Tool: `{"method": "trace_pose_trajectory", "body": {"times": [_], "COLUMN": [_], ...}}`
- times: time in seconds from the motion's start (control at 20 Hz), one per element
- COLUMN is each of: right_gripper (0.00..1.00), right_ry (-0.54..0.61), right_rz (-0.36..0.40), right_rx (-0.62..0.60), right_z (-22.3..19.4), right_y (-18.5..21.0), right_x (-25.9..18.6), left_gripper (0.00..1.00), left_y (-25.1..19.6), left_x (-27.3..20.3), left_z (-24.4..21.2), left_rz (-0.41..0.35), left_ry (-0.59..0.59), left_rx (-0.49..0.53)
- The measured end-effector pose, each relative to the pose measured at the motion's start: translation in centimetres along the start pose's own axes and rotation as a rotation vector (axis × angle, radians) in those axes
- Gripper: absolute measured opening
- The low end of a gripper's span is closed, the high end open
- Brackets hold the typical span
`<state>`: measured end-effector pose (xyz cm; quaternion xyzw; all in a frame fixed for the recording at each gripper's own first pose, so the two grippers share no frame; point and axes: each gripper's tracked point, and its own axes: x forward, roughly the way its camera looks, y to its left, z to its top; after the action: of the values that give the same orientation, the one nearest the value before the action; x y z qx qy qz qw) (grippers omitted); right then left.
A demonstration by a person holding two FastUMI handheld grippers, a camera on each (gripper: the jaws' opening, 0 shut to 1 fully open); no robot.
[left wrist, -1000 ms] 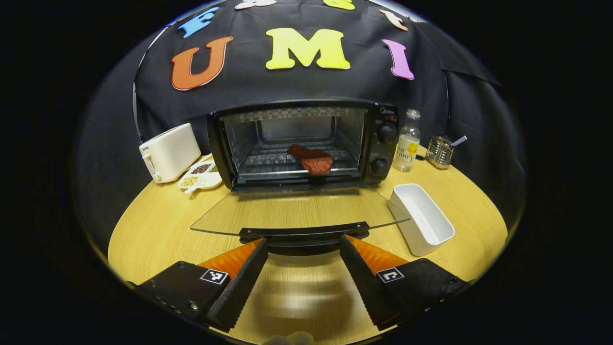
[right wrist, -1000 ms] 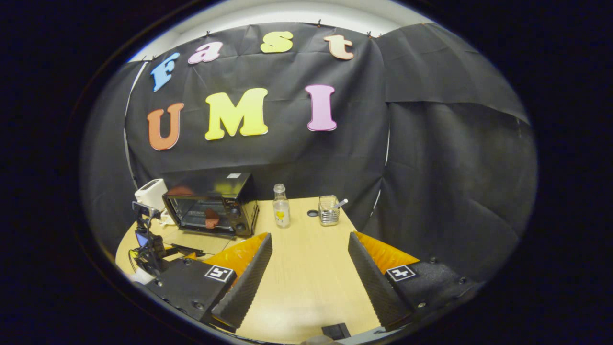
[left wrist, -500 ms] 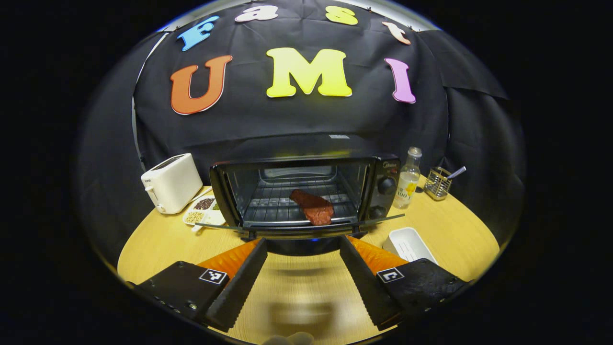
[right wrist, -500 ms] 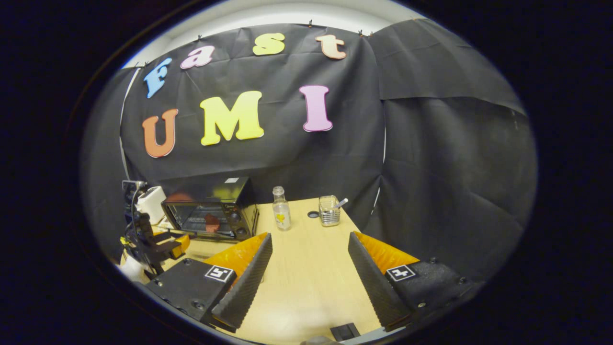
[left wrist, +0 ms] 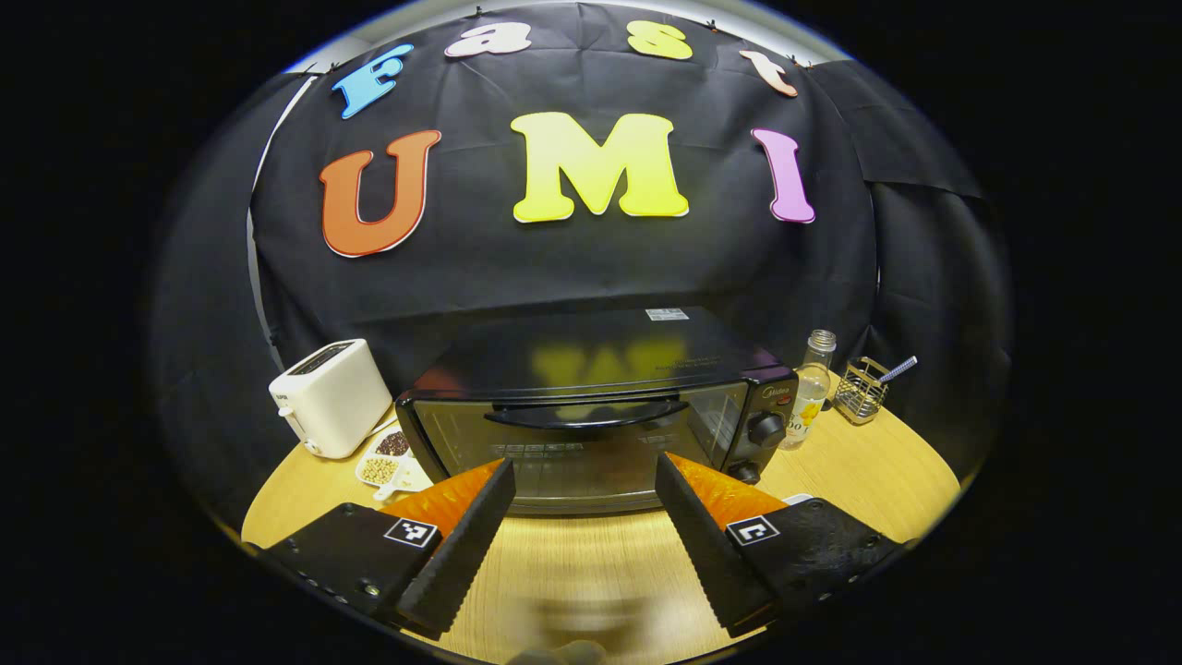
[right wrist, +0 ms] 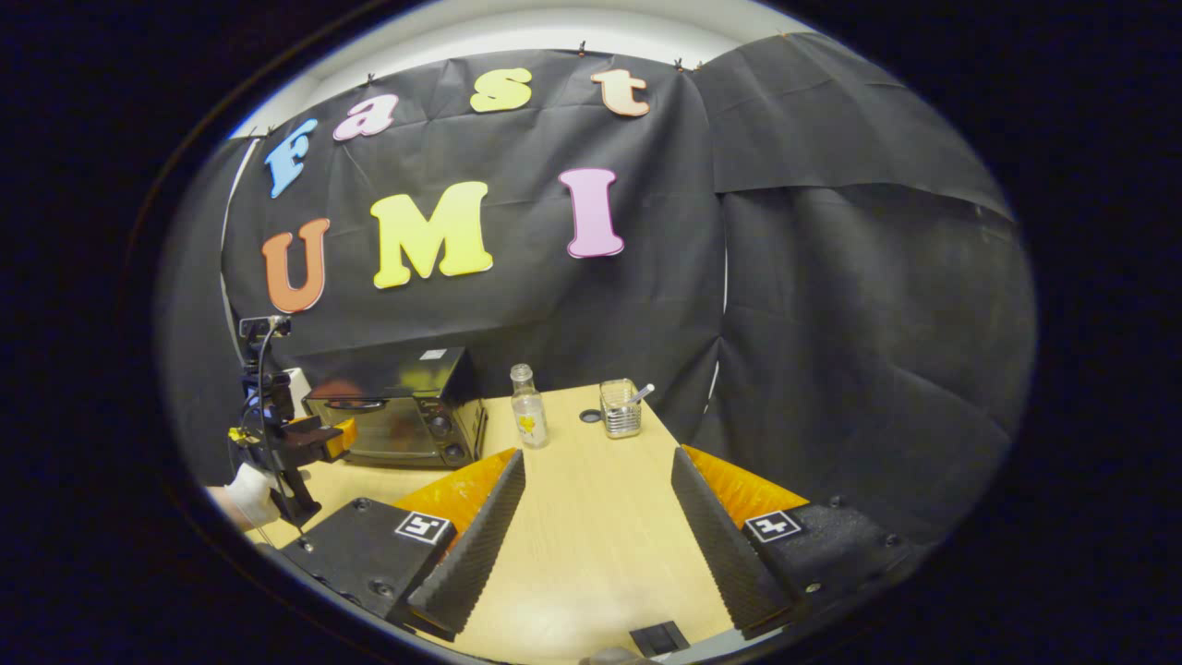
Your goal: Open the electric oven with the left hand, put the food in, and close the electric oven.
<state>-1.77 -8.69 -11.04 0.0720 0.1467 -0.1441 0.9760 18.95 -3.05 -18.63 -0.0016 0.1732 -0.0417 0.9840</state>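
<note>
The black electric oven [left wrist: 591,406] stands on the wooden table [left wrist: 868,462] with its glass door up and shut; its curved handle [left wrist: 586,417] runs across the top of the door. The food cannot be made out through the dark glass. My left gripper [left wrist: 584,476] is open right in front of the door, below the handle, with nothing between its fingers. In the right gripper view the oven [right wrist: 392,406] sits far left, with the left gripper [right wrist: 314,439] and a gloved hand [right wrist: 249,494] before it. My right gripper [right wrist: 598,466] hangs open over bare table.
A white toaster [left wrist: 328,397] and a divided dish of seeds [left wrist: 388,462] sit left of the oven. A small bottle [left wrist: 808,388] and a wire holder [left wrist: 863,388] stand to its right. A white bin's edge [left wrist: 796,499] peeks behind my right finger.
The oven door swung up from lying flat to shut, with the left gripper rising along with it. The reddish food inside went out of sight behind the glass. The right gripper barely moved.
</note>
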Motion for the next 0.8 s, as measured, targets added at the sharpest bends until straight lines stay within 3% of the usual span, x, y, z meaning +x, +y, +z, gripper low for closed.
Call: {"method": "trace_pose_trajectory", "body": {"times": [0.2, 0.25, 0.3, 0.45, 0.8], "right_gripper": [0.96, 1.0, 0.96, 1.0, 1.0], "right_ry": [-0.017, -0.014, -0.006, 0.001, -0.106], "right_rz": [0.055, 0.076, 0.107, 0.222, 0.431], "right_rx": [0.029, 0.027, 0.021, -0.023, -0.136], "right_z": [0.8, 0.7, 0.7, 1.2, 3.0], "right_y": [1.7, 2.4, 3.2, 6.0, 8.2], "right_x": [0.5, 0.9, 1.0, 0.6, -8.3], "left_gripper": [0.98, 0.98, 0.98, 0.98, 0.97], "left_y": [-0.1, -0.3, -0.3, -0.4, 0.6], "left_x": [-3.1, -4.3, -5.7, -10.9, -27.4], "left_z": [-0.2, 0.2, 1.0, 3.0, 6.0], "left_rz": [0.004, 0.008, 0.017, 0.042, 0.135], "left_ry": [0.003, -0.003, -0.029, -0.103, -0.232], "left_rx": [-0.022, -0.032, -0.041, -0.06, -0.08]}}
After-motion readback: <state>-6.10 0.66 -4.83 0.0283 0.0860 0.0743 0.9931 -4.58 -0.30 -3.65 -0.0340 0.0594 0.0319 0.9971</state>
